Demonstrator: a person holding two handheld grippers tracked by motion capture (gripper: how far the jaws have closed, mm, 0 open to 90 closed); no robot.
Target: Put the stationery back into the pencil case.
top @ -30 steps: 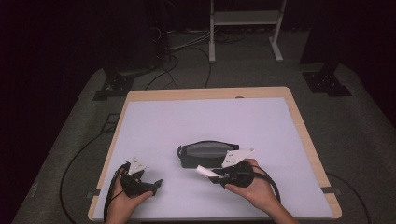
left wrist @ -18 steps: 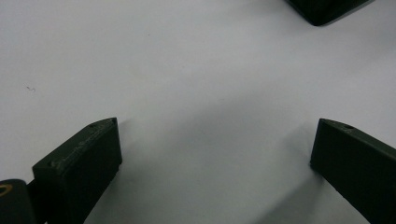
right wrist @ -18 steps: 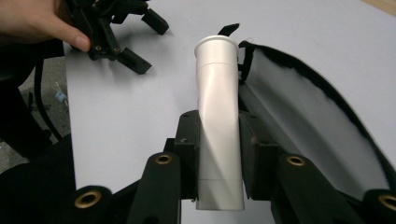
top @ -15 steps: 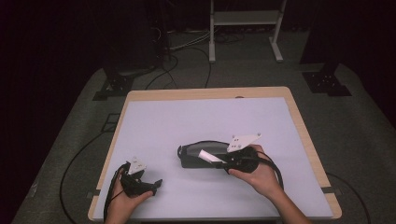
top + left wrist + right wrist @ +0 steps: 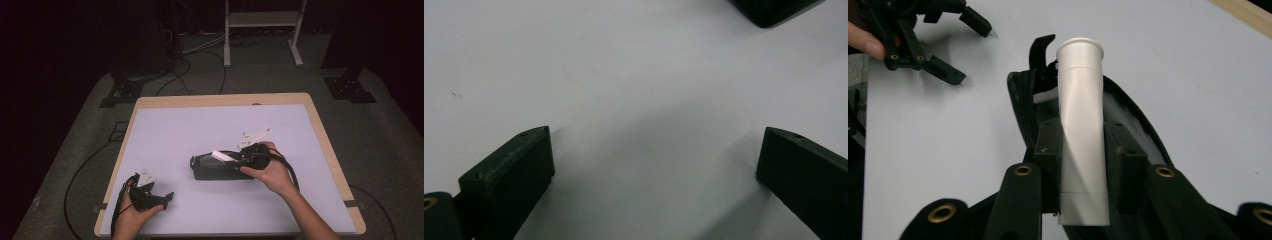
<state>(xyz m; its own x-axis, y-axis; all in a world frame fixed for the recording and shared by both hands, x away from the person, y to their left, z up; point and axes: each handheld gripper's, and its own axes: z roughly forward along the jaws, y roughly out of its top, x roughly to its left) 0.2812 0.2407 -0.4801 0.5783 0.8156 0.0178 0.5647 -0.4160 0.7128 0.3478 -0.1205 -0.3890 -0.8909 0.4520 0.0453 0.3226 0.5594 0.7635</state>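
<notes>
A black zip pouch (image 5: 207,170) lies open near the middle of the white table (image 5: 175,125). My right gripper (image 5: 231,161) hovers over the pouch's right half, shut on a white tube (image 5: 221,156) that points left. In the right gripper view the white tube (image 5: 1080,130) runs up between the two pads, its capped end above the pouch opening (image 5: 1020,100). My left gripper (image 5: 167,197) rests on the table at the front left, open. In the left gripper view the left gripper (image 5: 654,160) has only bare table between its jaws, and a pouch corner (image 5: 774,10) shows at top right.
The table has a wooden rim (image 5: 330,150). Beyond it lie dark floor mats, cables (image 5: 200,55) and a metal stand (image 5: 262,30). The left gripper (image 5: 968,50) and a fingertip show at the top left of the right gripper view.
My right hand has carried the white tube from just in front of the pouch up and over it. The left hand and the pouch have stayed in place.
</notes>
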